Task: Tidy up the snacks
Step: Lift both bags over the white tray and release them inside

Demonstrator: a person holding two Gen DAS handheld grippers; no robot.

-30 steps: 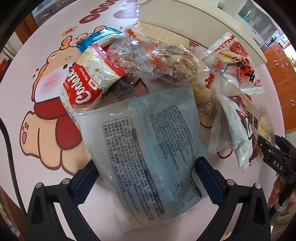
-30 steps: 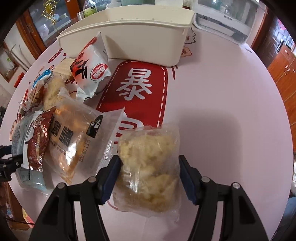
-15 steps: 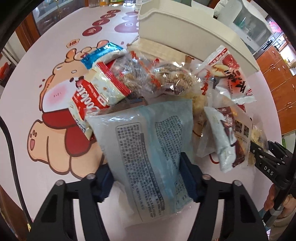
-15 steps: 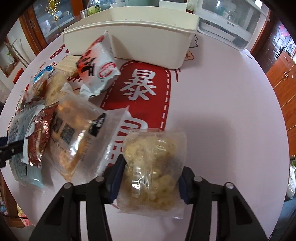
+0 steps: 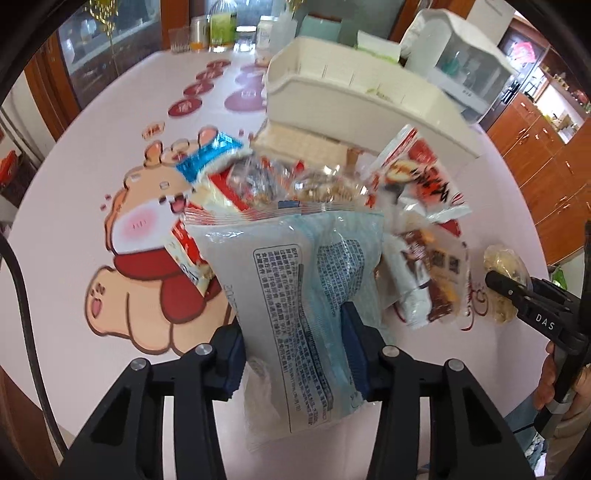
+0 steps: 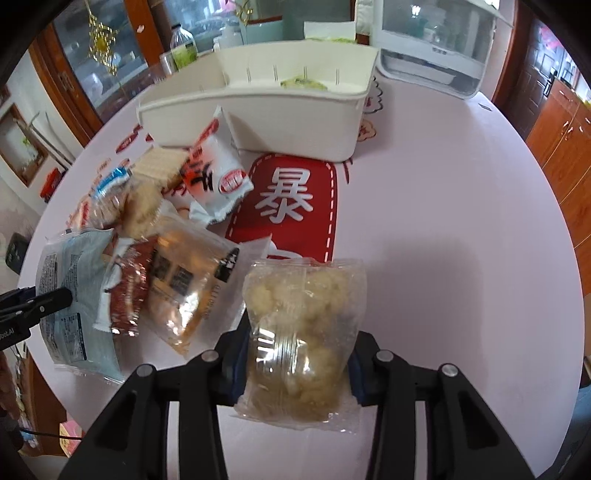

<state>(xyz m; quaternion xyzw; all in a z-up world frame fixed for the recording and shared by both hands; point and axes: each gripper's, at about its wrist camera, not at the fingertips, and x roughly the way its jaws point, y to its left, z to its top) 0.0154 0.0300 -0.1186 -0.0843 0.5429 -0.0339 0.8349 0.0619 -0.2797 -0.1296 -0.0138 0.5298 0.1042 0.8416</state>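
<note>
My left gripper (image 5: 293,345) is shut on a pale blue snack bag (image 5: 295,295) with printed text and holds it lifted above the table. My right gripper (image 6: 297,363) is shut on a clear bag of yellowish puffed snacks (image 6: 303,325), also raised. A pile of snack packets (image 5: 295,181) lies on the pink table in front of a cream plastic bin (image 5: 354,99), which also shows in the right wrist view (image 6: 266,110). The blue bag shows at the left of the right wrist view (image 6: 70,291). The right gripper and its puffed-snack bag (image 5: 504,273) appear at the right of the left wrist view.
The pile holds a red and white noodle packet (image 6: 214,181), a clear pastry bag (image 6: 188,284), a brown wrapper (image 6: 127,291) and a blue-topped cookie bag (image 5: 207,158). A white appliance (image 6: 432,48) and bottles (image 5: 221,29) stand behind the bin. The table edge is near.
Both grippers have closed on their bags and lifted them off the table. Both views now sit higher and look further toward the bin.
</note>
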